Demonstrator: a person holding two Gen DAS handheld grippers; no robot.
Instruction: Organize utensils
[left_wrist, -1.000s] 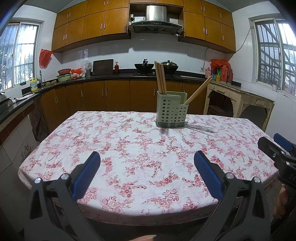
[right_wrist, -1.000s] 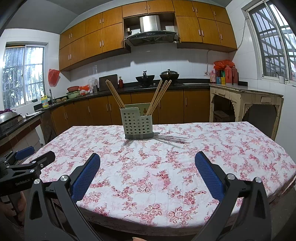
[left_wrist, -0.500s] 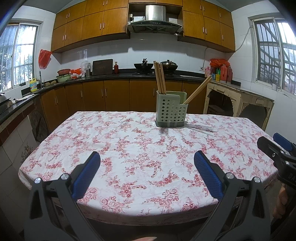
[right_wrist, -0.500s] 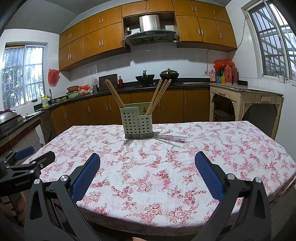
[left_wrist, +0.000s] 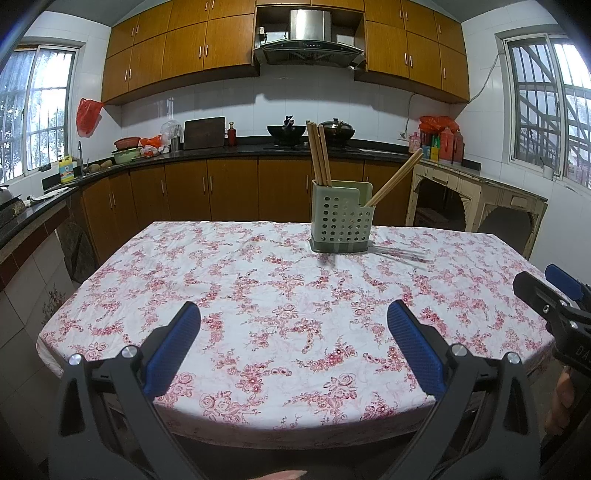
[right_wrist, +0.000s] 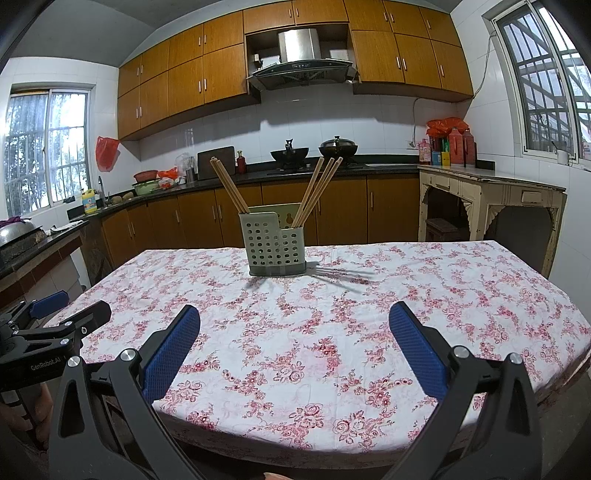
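A pale green perforated utensil holder (left_wrist: 341, 219) (right_wrist: 275, 243) stands at the far middle of the table with the floral cloth (left_wrist: 258, 295) (right_wrist: 332, 314). Wooden chopsticks (left_wrist: 319, 155) (right_wrist: 229, 186) stand in its taller compartment, and more chopsticks (left_wrist: 395, 181) (right_wrist: 319, 188) lean out of its lower one. My left gripper (left_wrist: 293, 334) is open and empty over the near table edge. My right gripper (right_wrist: 293, 336) is also open and empty over the near edge. Each gripper shows at the side of the other's view, the right one (left_wrist: 554, 295) and the left one (right_wrist: 55, 317).
A kitchen counter (left_wrist: 147, 158) with cabinets, bowls, bottles and a wok runs along the back and left walls. An old cream side table (left_wrist: 480, 195) stands at the back right, close to the table's far corner.
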